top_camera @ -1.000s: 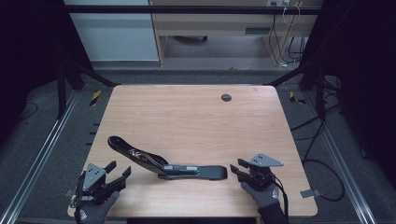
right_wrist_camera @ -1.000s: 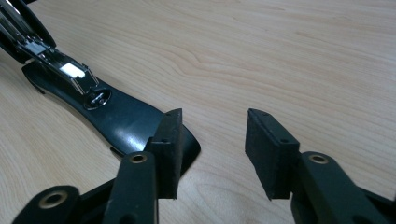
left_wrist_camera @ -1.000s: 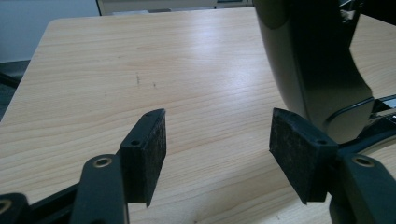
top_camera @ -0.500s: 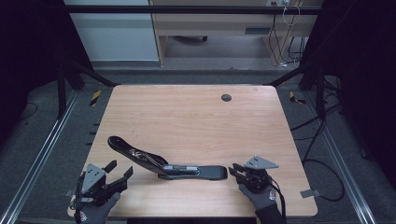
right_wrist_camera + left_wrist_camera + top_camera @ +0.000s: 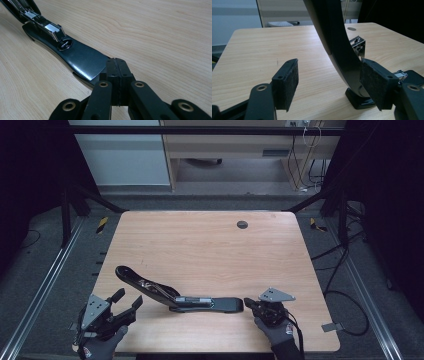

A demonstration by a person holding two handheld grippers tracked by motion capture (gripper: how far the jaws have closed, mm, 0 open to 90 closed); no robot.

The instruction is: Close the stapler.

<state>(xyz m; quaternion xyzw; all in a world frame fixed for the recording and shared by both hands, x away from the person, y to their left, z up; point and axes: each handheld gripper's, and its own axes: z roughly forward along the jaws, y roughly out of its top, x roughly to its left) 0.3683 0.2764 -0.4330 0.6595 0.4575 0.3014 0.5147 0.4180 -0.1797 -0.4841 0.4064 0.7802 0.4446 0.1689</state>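
The long black stapler (image 5: 175,295) lies opened out flat near my edge of the table (image 5: 200,245), its long axis running left to right and tilting away at the left end. Its base plate (image 5: 82,60) stretches toward my right gripper (image 5: 252,304); its raised curved arm (image 5: 337,45) reaches toward my left gripper (image 5: 127,301).

My right jaws have just been closing and now stand pressed together, pad against pad, with nothing between them — in the right gripper view their tips sit at the very end of the base plate, over its edge, though I cannot tell whether they actually touch it. They grip nothing.

My left jaws have just been opening and stand wide apart. In the left gripper view the stapler's curved arm rises just beyond the right-hand pad (image 5: 374,82), not between the two pads, and no pad presses on it.

The relation that matters, as I judge it: the stapler lies straight ahead of the right jaws along its own length, so a push or a pin there would run lengthwise, while the left jaws meet the arm crosswise and would need to shift sideways to straddle it. The right hand (image 5: 277,332) is nearer.
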